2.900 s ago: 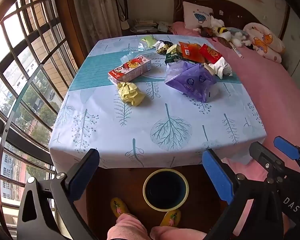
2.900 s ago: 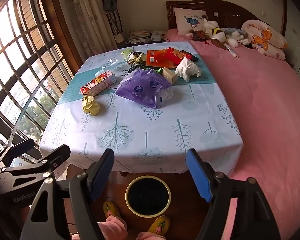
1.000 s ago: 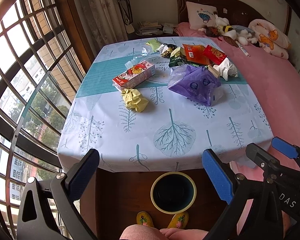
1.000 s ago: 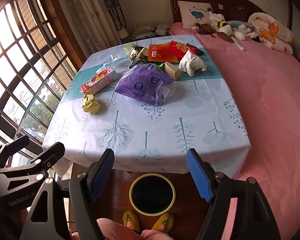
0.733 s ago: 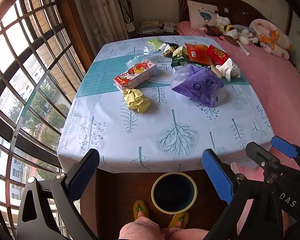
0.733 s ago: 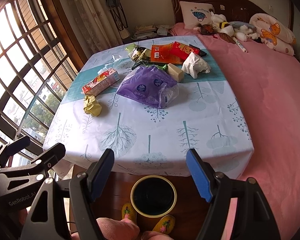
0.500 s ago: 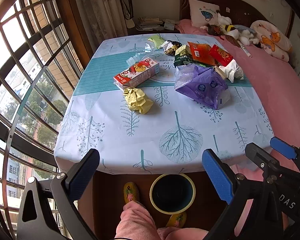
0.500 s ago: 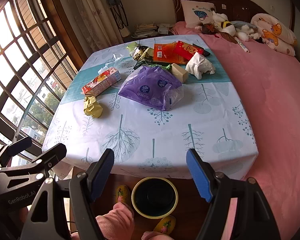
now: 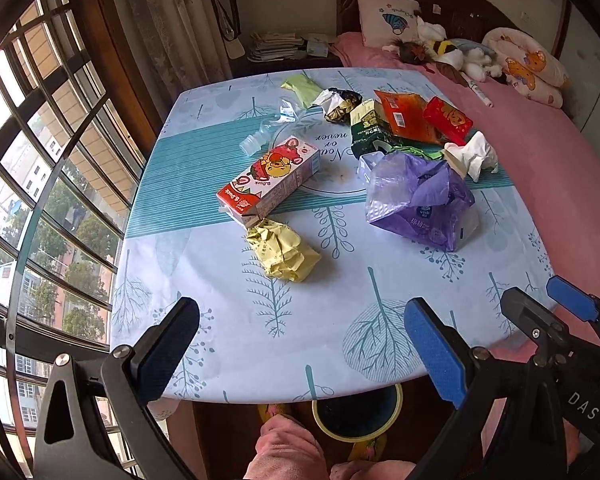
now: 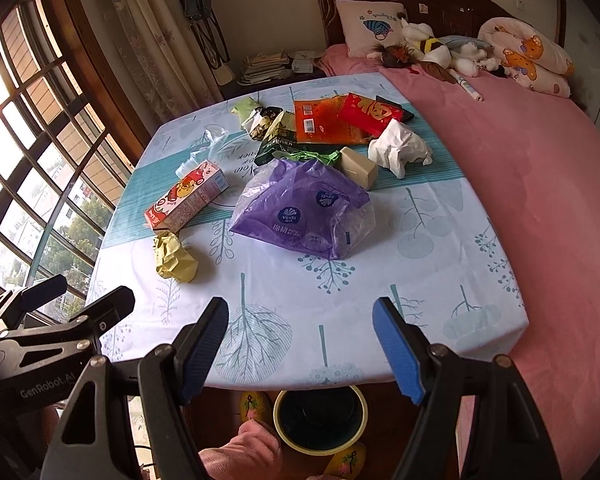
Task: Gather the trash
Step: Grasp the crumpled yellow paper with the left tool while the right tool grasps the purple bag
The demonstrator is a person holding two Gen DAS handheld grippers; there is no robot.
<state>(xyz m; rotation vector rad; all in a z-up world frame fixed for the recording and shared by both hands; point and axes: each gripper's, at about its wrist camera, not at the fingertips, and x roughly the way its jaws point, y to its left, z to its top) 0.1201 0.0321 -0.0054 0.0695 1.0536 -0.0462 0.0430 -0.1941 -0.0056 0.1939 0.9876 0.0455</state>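
Note:
Trash lies across the far half of a table [image 9: 228,344] with a pale blue tree-print cloth. Nearest is a crumpled yellow paper [image 9: 283,254] [image 10: 175,257], then a red-and-pink carton [image 9: 269,181] [image 10: 187,199] and a purple plastic bag [image 9: 416,200] [image 10: 300,210]. Further back lie a white tissue [image 9: 474,155] [image 10: 399,149], a beige box [image 10: 358,168], and red, orange and green wrappers [image 9: 404,118] [image 10: 332,120]. A yellow-rimmed bin [image 9: 358,410] [image 10: 321,418] stands on the floor under the near table edge. My left gripper [image 9: 300,336] and right gripper [image 10: 300,338] hover open and empty over the near edge.
A pink bed [image 10: 540,184] with pillows and plush toys runs along the table's right side. A barred bay window [image 9: 40,160] and curtains close the left. The person's pink-clad knees [image 9: 288,452] and slippers [image 10: 255,406] are beside the bin.
Both grippers have moved forward toward the table, so the trash looks larger and the bin sits partly under the table edge. Their jaws have stayed open.

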